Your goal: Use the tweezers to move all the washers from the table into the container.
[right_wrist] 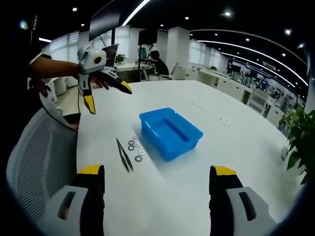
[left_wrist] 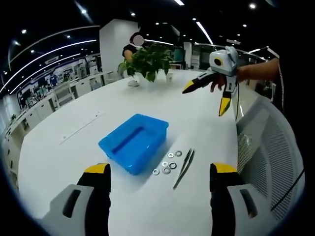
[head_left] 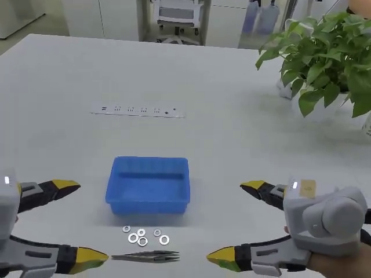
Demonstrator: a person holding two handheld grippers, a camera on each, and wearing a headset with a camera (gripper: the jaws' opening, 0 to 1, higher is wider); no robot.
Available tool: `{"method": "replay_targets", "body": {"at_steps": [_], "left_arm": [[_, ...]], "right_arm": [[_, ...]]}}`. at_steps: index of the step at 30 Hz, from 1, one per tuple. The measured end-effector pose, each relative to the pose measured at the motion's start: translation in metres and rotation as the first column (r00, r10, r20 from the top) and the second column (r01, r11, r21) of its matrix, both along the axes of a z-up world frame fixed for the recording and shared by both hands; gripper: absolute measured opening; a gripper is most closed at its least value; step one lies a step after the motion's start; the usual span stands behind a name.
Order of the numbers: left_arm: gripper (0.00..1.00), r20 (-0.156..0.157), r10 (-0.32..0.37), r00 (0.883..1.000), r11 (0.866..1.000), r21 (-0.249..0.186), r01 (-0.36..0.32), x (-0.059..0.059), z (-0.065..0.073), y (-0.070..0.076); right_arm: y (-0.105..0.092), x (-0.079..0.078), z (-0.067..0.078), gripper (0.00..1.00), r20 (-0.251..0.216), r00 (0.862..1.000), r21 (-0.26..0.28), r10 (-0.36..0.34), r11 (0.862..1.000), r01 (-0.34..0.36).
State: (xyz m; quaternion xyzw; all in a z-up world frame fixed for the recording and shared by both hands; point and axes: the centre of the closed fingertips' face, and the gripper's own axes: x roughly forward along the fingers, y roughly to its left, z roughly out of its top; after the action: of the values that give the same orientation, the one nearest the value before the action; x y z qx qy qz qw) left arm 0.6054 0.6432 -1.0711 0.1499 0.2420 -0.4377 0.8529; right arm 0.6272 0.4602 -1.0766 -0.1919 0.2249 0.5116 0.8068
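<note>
Between left gripper [head_left: 93, 220] and right gripper [head_left: 225, 220], tweezers [head_left: 145, 256] and washers [head_left: 145, 236] lie beside the blue container [head_left: 148, 185] (bare inside); both jaws spread wide.

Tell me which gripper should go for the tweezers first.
Left, probably. In the head view the left gripper has its lower jaw tip almost at one end of the tweezers; the right gripper sits further off. Both are open.

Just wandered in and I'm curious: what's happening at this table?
A person holds a left gripper and a right gripper over the white table, both open and empty. The tweezers lie untouched beside a cluster of washers, next to the blue container, which looks empty.
</note>
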Motion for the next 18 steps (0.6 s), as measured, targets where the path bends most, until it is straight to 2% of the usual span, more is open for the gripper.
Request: {"method": "replay_targets", "body": {"at_steps": [7,12,16,18], "left_arm": [[0.87,-0.016,-0.038,0.999,0.999,0.025,0.038,0.003,-0.003,-0.003],[0.83,-0.03,-0.068,0.997,0.997,0.042,0.069,0.004,-0.007,-0.004],[0.79,-0.051,-0.105,0.993,0.992,0.064,0.108,0.003,-0.012,-0.007],[0.77,-0.07,-0.128,0.989,0.988,0.076,0.133,0.001,-0.016,-0.008]], "right_arm": [[0.009,0.001,-0.004,0.87,-0.006,0.998,-0.033,0.055,0.998,-0.055],[0.016,0.001,-0.007,0.8,-0.01,0.994,-0.051,0.106,0.993,-0.107],[0.024,-0.003,-0.011,0.73,-0.028,0.986,-0.07,0.166,0.983,-0.168],[0.028,-0.002,-0.013,0.72,-0.021,0.982,-0.082,0.189,0.978,-0.19]]}}
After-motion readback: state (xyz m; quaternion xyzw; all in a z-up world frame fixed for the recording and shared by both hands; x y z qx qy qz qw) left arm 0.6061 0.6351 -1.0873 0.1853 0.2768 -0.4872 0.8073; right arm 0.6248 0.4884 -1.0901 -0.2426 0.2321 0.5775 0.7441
